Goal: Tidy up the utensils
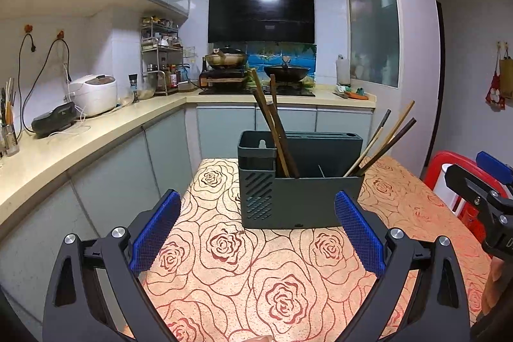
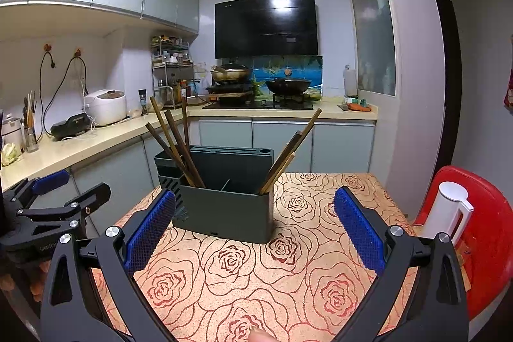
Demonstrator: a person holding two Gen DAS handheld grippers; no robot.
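Observation:
A dark grey utensil holder [image 1: 301, 194] stands on a table with a rose-patterned cloth [image 1: 256, 278]. Several wooden chopsticks lean in its left compartment [image 1: 272, 130] and several more in its right one [image 1: 384, 143]. It also shows in the right wrist view [image 2: 227, 207], with chopsticks on the left [image 2: 176, 143] and on the right [image 2: 288, 156]. My left gripper [image 1: 258, 233] is open and empty, just in front of the holder. My right gripper [image 2: 255, 233] is open and empty, in front of the holder and a little to its right.
A kitchen counter [image 1: 96, 137] runs along the left and back, with a rice cooker [image 1: 94, 93], a spice rack and a stove with pans [image 1: 256, 69]. A red chair [image 2: 481, 229] with a white dispenser [image 2: 449, 213] stands to the right of the table.

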